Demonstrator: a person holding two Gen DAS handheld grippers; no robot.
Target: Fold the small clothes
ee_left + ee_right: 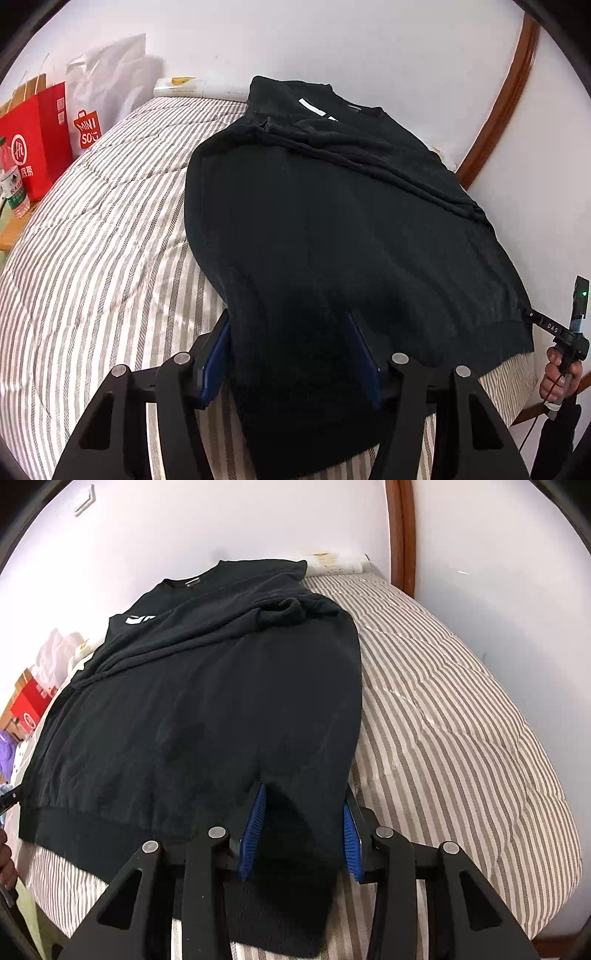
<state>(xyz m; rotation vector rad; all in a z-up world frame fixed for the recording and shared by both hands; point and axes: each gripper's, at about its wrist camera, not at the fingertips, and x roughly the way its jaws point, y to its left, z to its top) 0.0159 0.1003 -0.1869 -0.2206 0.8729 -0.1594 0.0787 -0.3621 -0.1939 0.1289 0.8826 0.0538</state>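
Black sweatshirt (332,221) lies flat on the striped bed (92,240), sleeves already folded across its chest, hem nearest. Left claw (291,354) and right claw (301,830) each straddle a hem corner, cloth between half-parted jaws; whether the pads pinch it, I cannot tell. Next comes a firm pinch, then carrying the hem toward the collar
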